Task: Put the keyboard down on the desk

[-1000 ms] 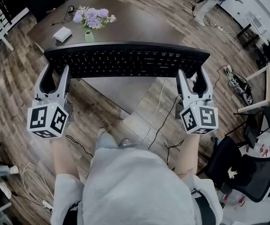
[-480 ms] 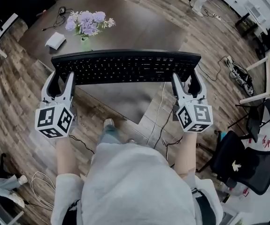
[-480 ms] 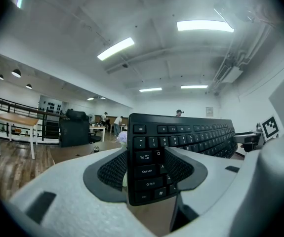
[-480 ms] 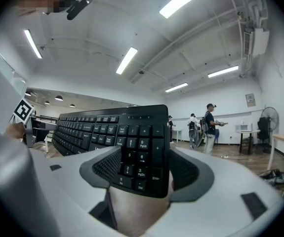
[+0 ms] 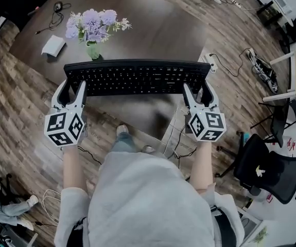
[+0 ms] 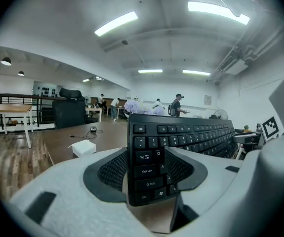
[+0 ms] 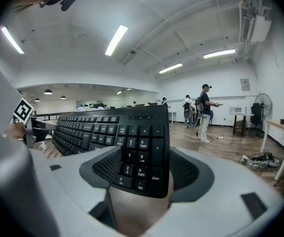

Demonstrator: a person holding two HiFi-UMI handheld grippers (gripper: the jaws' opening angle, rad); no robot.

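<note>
My left claw (image 5: pixel 71 88) was clamped on the left end of the keyboard (image 5: pixel 137 77), and my right claw (image 5: pixel 196 90) on its number-pad end. The board hung level, keys up, over the near edge of the table (image 5: pixel 158 30), just short of the flower vase (image 5: pixel 92 49). It seemed light and stiff but of smooth plastic, so I judged these end grips right, provided both ends were lowered evenly.

A wood-plank floor (image 5: pixel 19 102), a black office chair (image 5: pixel 271 170) at right, strip lights (image 6: pixel 116 23) on the white ceiling (image 6: pixel 171 48).
</note>
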